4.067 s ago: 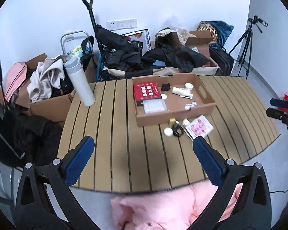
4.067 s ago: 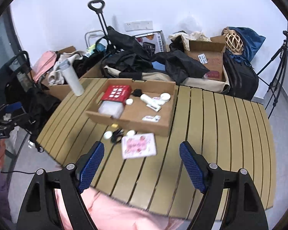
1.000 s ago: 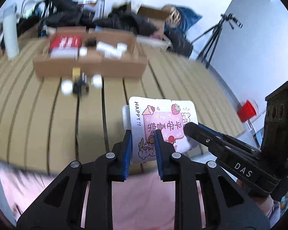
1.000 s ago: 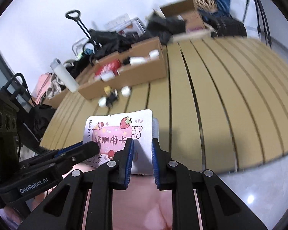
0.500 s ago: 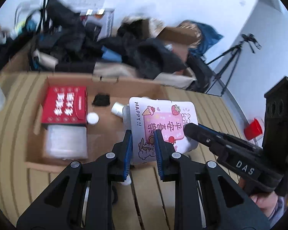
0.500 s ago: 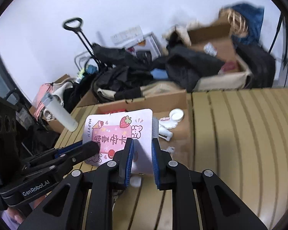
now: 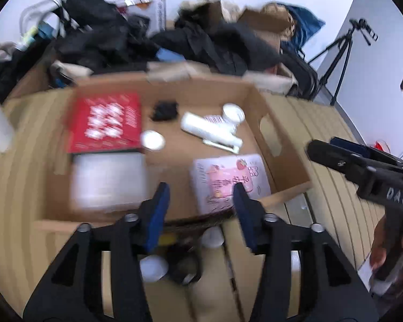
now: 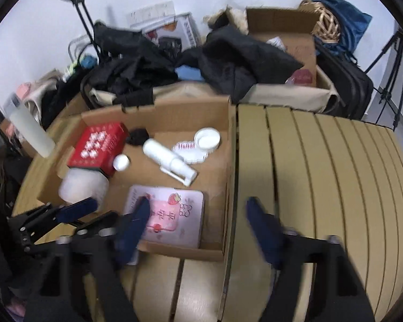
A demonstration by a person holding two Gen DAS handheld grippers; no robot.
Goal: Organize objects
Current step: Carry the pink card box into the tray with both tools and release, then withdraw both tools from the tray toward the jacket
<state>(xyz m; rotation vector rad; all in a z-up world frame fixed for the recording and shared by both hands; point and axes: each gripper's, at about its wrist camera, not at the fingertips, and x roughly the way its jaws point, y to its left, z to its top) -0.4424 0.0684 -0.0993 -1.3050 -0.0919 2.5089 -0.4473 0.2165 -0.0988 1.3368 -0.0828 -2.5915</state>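
A shallow corrugated cardboard box (image 8: pixel 229 145) sits on the slatted tan desk (image 8: pixel 322 177). Flat on its floor, in the near right corner, lies the glossy pink card packet (image 8: pixel 172 214), rectangular with rounded corners and a strawberry print. Both tongs have just been opening and nothing is between their blue pads. The left tongs (image 7: pixel 200 209) stand spread above the box's near wall, the packet beyond and just under their right tip. The right tongs (image 8: pixel 198 226) are wide apart, the left finger overlapping the packet's left edge in view. Further in lie a red printed carton (image 8: pixel 99 145), a smooth white tube (image 8: pixel 166 158) and a round white lid (image 8: pixel 207 139).
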